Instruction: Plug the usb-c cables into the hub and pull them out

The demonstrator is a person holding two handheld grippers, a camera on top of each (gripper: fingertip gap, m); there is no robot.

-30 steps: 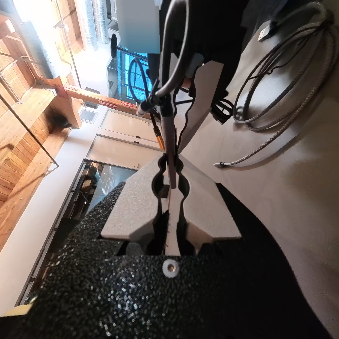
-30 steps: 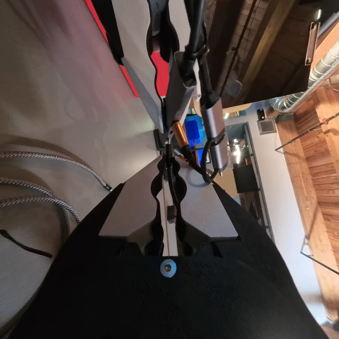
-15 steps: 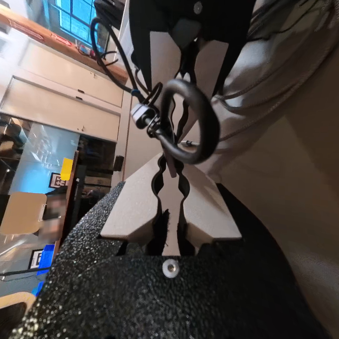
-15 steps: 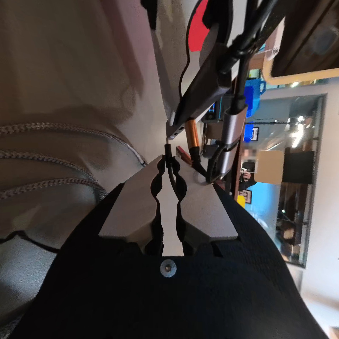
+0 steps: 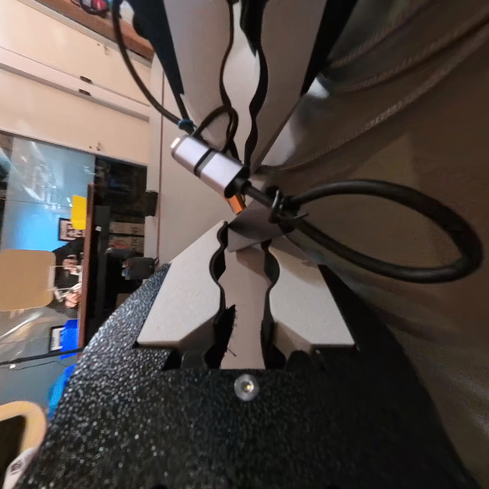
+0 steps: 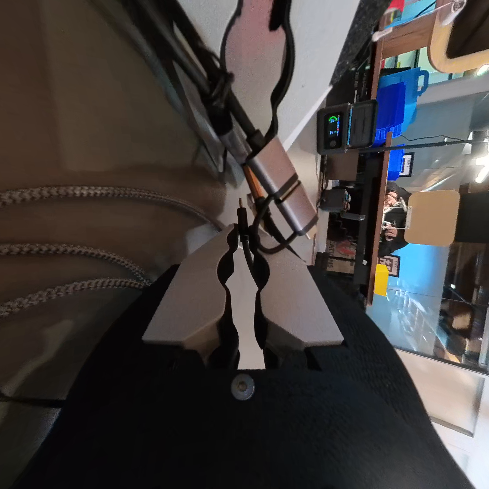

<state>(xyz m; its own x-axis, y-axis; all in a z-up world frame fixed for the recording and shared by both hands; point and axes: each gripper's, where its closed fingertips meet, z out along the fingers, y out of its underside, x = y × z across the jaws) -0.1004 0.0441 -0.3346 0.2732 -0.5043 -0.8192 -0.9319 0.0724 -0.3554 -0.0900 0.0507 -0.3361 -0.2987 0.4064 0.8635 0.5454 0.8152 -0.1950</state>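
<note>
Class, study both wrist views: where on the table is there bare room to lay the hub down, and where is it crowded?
Bare tabletop lies above the braided cable coils in the right wrist view, and under the black cable loop in the left wrist view. Crowded: around the hub, where cables bunch.

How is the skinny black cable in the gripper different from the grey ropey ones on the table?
The thin black cable is smooth, dark and slim; the braided grey cables are woven, pale and thicker. The thin black cable is pinched in the right gripper, plug bare; the braided grey cables lie loose on the table. Both are cables.
</note>
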